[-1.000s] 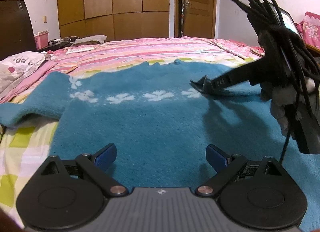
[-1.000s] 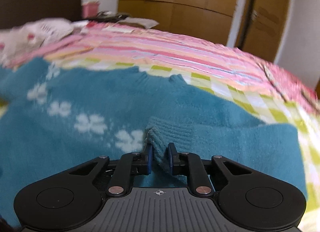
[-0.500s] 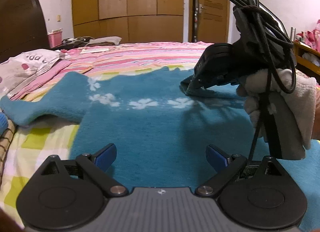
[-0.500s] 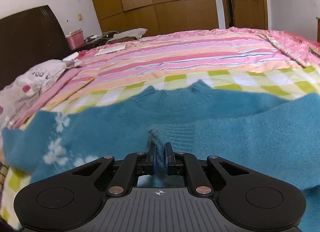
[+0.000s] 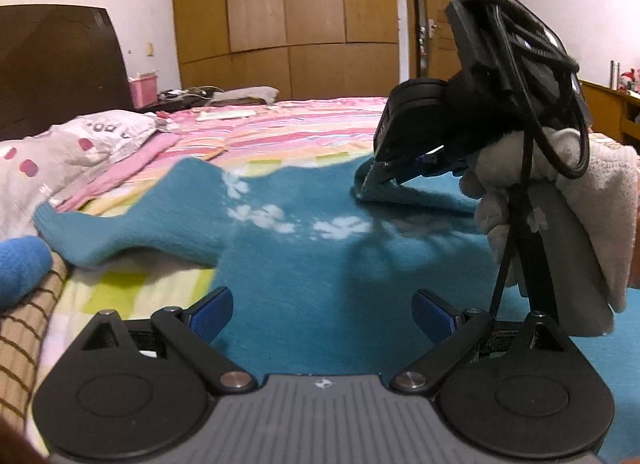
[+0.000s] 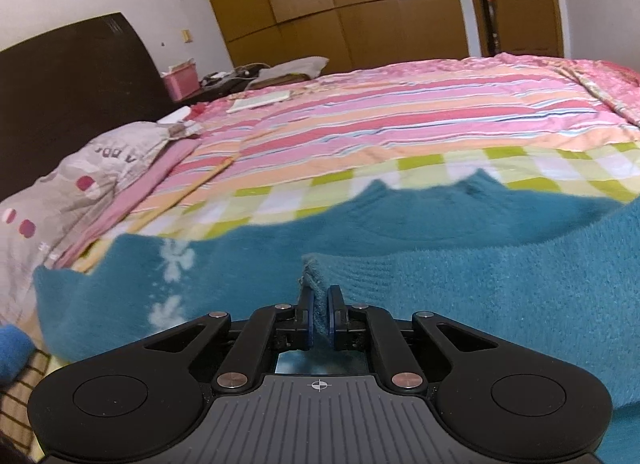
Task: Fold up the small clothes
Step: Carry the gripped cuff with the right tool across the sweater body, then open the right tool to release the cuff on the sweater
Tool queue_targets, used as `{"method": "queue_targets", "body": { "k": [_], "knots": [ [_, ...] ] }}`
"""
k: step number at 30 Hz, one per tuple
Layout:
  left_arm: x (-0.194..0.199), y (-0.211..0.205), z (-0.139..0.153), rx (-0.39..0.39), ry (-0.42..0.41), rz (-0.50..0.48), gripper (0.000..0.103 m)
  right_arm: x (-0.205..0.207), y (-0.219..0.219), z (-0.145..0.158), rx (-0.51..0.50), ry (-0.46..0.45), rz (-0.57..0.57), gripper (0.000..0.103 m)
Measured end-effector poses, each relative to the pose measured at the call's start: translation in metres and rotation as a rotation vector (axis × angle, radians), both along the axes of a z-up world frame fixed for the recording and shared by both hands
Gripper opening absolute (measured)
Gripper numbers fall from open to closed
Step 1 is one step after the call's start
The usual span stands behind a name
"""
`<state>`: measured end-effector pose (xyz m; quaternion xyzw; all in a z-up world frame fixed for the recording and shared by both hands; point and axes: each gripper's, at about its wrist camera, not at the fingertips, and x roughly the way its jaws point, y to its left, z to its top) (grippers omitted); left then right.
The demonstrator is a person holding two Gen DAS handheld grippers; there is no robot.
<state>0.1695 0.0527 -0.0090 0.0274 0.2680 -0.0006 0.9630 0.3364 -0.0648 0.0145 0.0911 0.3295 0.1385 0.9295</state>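
Note:
A teal knitted sweater (image 5: 320,256) with white flowers lies flat on the bed, one sleeve (image 5: 100,232) stretched out to the left. My left gripper (image 5: 322,306) hovers open over the sweater's body, nothing between its blue pads. My right gripper (image 6: 319,312) is closing its jaws on the ribbed cuff (image 6: 316,284) of the other sleeve, which is pinched between the pads and folded across the chest (image 6: 480,284). In the left wrist view the right gripper (image 5: 380,176) holds that cuff near the neckline, carried by a gloved hand (image 5: 520,192).
A striped pink quilt (image 6: 400,112) covers the far half of the bed. A patterned pillow (image 5: 60,144) and pink cloth (image 5: 120,172) lie at the left, a blue fuzzy item (image 5: 20,264) at the near left edge. Dark headboard (image 6: 72,76), wooden wardrobe (image 5: 288,12) behind.
The right gripper has closed tighter on the cuff and carried it leftward across the sweater. The left gripper has shifted, so more of the left sleeve and pillow shows.

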Motion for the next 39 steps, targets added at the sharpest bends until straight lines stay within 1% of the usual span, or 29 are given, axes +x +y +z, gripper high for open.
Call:
{"method": "queue_targets", "body": {
  "k": [3,6,10,14,16,18,22,24,25,26,29,31,34,35,36,39],
  "knots": [
    [0.003,0.008,0.001,-0.024,0.005,0.022,0.101,0.002,0.016,0.003,0.039,0.009,0.024,0.007],
    [0.004,0.015,0.002,-0.027,-0.001,0.05,0.101,0.004,0.027,0.004,0.035,0.002,0.04,0.007],
    [0.007,0.027,0.004,-0.047,-0.001,0.077,0.101,0.008,0.035,0.0,0.069,0.031,0.052,0.007],
    [0.006,0.035,0.007,-0.048,-0.019,0.103,0.101,0.01,0.04,0.0,0.082,0.035,0.063,0.007],
    [0.006,0.039,0.008,-0.05,-0.027,0.113,0.101,0.011,0.041,0.001,0.123,0.046,0.06,0.007],
    [0.006,0.041,0.008,-0.056,-0.027,0.121,0.101,0.012,0.043,0.001,0.14,0.046,0.061,0.007],
    [0.007,0.041,0.007,-0.054,-0.021,0.124,0.101,0.013,0.05,-0.002,0.136,0.052,0.069,0.008],
    [0.007,0.041,0.008,-0.048,-0.021,0.121,0.101,0.014,0.053,-0.007,0.12,0.07,0.073,0.008],
    [0.007,0.04,0.007,-0.046,-0.021,0.12,0.101,0.015,0.054,-0.01,0.116,0.085,0.084,0.012],
    [0.007,0.04,0.007,-0.045,-0.02,0.119,0.101,0.016,0.055,-0.014,0.114,0.105,0.098,0.012],
    [0.007,0.04,0.007,-0.045,-0.02,0.119,0.101,0.014,0.051,-0.016,0.122,0.113,0.121,0.015],
    [0.007,0.041,0.007,-0.046,-0.019,0.12,0.101,0.011,0.048,-0.012,0.126,0.108,0.136,0.016],
    [0.007,0.042,0.006,-0.045,-0.025,0.118,0.101,0.003,0.041,-0.002,0.125,0.071,0.163,0.016],
    [0.006,0.042,0.005,-0.048,-0.029,0.115,0.101,-0.005,0.034,0.005,0.11,0.03,0.175,0.016],
    [0.006,0.042,0.005,-0.052,-0.033,0.114,0.101,-0.005,0.034,0.005,0.11,0.03,0.175,0.016],
    [0.005,0.044,0.004,-0.06,-0.037,0.116,0.101,-0.011,0.021,0.007,0.057,-0.018,0.146,0.016]
  ]
}}
